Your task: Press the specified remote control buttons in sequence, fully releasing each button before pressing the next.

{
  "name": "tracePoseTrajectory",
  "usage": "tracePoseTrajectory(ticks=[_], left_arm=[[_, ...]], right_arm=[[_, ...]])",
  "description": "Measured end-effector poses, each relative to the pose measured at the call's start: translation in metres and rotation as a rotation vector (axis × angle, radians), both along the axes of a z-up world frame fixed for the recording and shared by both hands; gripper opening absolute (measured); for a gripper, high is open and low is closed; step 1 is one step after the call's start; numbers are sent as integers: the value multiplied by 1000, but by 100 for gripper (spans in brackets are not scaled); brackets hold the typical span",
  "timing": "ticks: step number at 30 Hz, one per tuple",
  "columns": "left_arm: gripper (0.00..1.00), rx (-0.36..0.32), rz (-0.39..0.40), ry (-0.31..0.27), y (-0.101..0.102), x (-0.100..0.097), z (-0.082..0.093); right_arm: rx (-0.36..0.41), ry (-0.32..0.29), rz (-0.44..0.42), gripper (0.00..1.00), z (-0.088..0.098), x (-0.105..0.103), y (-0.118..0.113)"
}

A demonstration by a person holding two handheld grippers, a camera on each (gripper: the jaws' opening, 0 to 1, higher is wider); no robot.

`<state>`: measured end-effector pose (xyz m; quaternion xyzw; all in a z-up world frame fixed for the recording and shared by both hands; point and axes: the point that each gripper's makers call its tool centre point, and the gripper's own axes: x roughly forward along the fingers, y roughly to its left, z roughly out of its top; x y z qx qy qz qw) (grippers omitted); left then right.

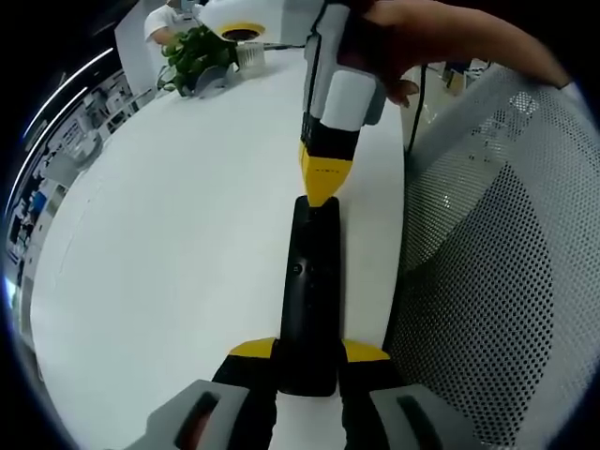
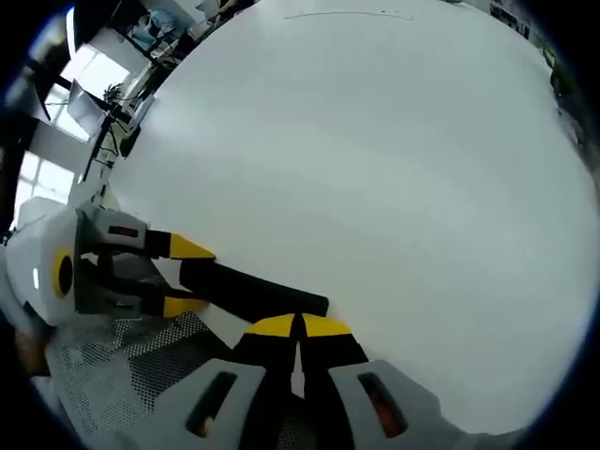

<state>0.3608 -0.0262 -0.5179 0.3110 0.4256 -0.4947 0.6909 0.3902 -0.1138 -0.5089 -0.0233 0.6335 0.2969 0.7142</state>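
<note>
Remote control (image 1: 310, 300), black and slim, lies lengthwise along the edge of the white surface (image 1: 187, 244), its near end clamped between the yellow-tipped jaws of the left claw (image 1: 309, 354). Right claw (image 1: 322, 183), jaws pressed narrow together, touches its tip to the remote's far end; a hand (image 1: 422, 37) grips it. Potted plant (image 1: 197, 56) stands far off, beside a perforated mesh chair (image 1: 506, 262).
</note>
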Motion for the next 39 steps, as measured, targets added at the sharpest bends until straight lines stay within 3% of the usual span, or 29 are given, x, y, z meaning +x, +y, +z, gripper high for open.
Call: tracePoseTrajectory(ticks=[18, 22, 33, 39], left_arm=[[24, -1, -1, 1, 0, 0, 0], [24, 0, -1, 2, -1, 0, 0], [25, -5, 6, 1, -1, 1, 0], [25, -11, 9, -1, -1, 0, 0]], right_arm=[[-13, -4, 33, 0, -2, -4, 4], [-25, -31, 61, 0, -2, -4, 5], [-12, -19, 44, 0, -3, -1, 5], [18, 22, 2, 0, -3, 0, 3]])
